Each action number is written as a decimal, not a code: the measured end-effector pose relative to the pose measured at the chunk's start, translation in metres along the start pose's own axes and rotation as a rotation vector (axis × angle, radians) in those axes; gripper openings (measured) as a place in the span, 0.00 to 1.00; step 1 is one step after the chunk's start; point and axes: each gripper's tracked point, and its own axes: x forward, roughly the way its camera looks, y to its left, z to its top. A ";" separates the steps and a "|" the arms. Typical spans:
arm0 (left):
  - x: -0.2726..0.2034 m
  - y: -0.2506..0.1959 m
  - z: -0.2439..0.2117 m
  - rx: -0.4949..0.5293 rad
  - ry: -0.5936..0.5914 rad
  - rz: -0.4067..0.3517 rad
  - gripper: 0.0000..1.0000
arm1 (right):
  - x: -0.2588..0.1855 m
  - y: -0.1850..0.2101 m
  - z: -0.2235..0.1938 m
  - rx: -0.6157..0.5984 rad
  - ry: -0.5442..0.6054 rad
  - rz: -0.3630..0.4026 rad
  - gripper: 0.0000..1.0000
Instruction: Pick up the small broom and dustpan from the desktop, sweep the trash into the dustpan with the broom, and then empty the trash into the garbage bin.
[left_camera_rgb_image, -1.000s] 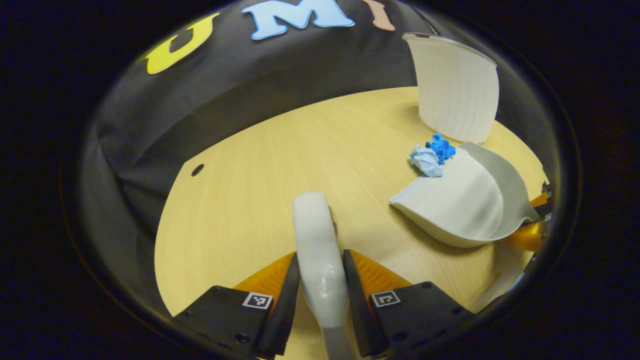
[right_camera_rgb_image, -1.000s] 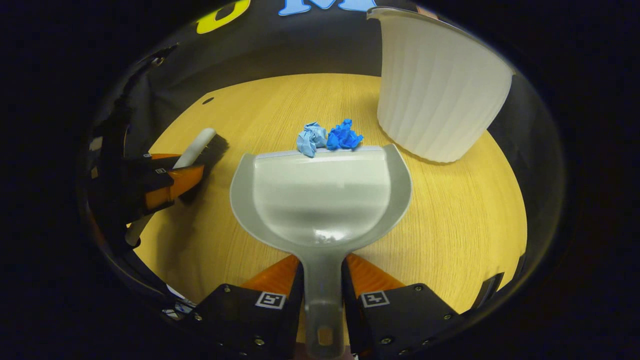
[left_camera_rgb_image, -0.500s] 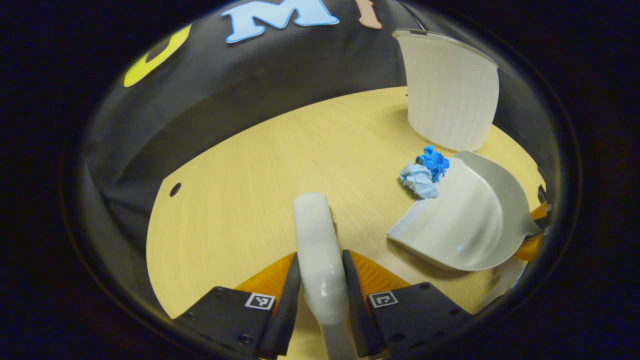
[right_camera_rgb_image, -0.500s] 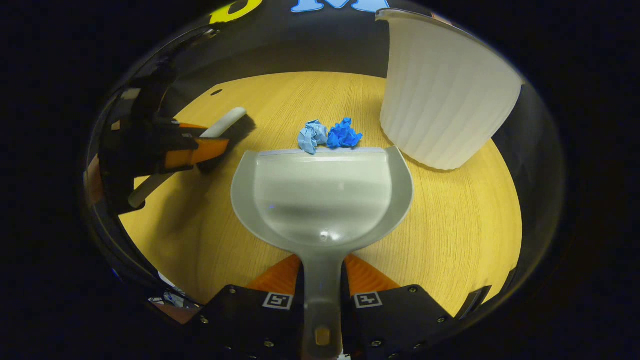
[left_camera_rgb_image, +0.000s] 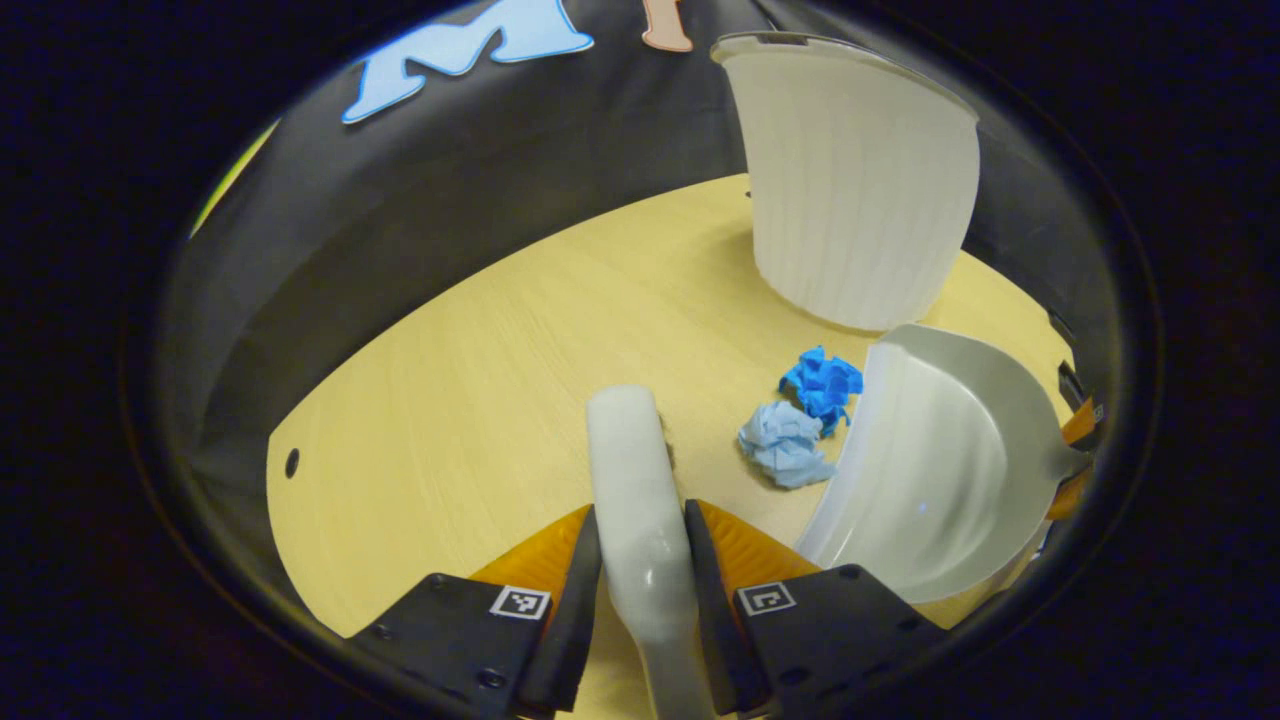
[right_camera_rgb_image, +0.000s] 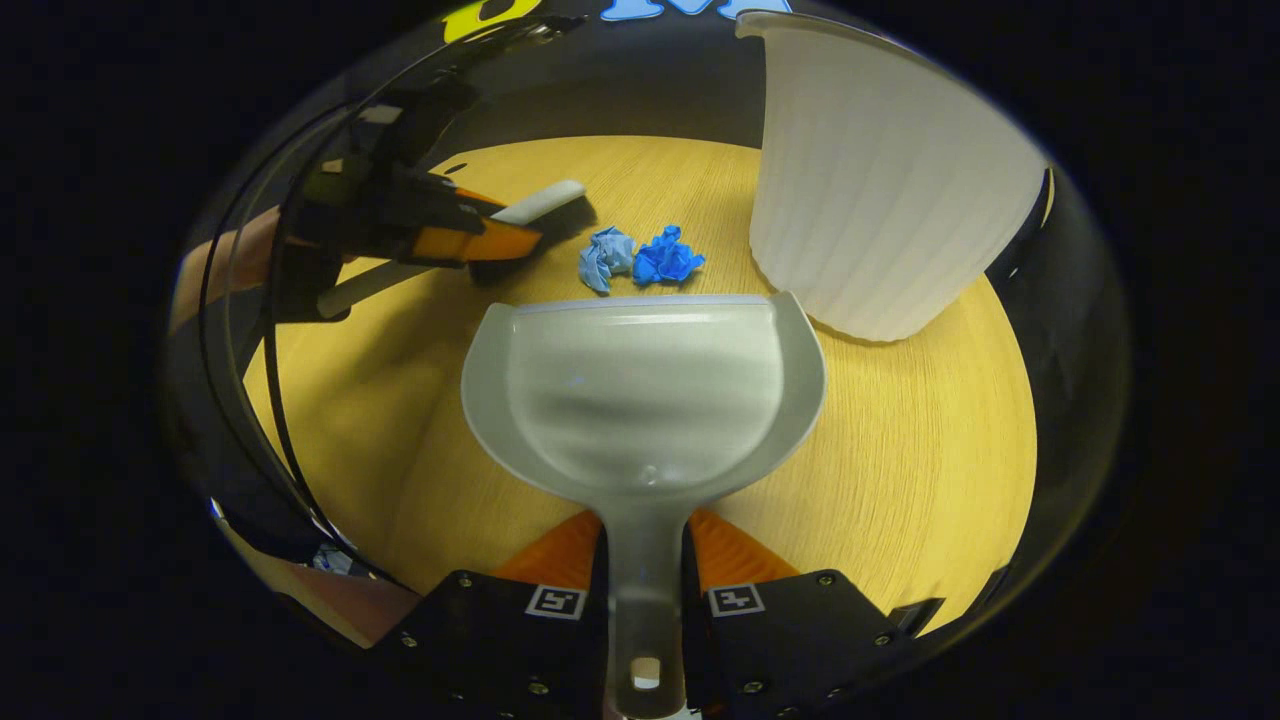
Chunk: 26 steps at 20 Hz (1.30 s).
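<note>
Sweeping stage, both tools already lifted. Left gripper (left_camera_rgb_image: 642, 545) has its fingers clamped on the broom (left_camera_rgb_image: 630, 470); right gripper (right_camera_rgb_image: 645, 560) has its fingers clamped on the handle of the dustpan (right_camera_rgb_image: 640, 390). Pale blue paper wad (right_camera_rgb_image: 603, 257) and dark blue paper wad (right_camera_rgb_image: 665, 258) lie on the counter (right_camera_rgb_image: 900, 430) just beyond the dustpan's front lip, the broom head just beside them. Pan still empty; sweeping in and tipping into the garbage bin (right_camera_rgb_image: 880, 190), near the dustpan, remain
</note>
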 end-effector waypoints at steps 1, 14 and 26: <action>0.004 -0.003 0.006 0.020 0.002 -0.012 0.56 | -0.001 -0.001 0.000 -0.006 0.004 0.007 0.30; -0.014 -0.076 0.053 0.274 0.017 -0.334 0.55 | -0.013 0.002 0.007 -0.018 0.003 0.013 0.30; -0.041 -0.070 0.080 0.263 -0.006 -0.415 0.55 | -0.006 0.006 0.031 0.007 -0.025 -0.016 0.30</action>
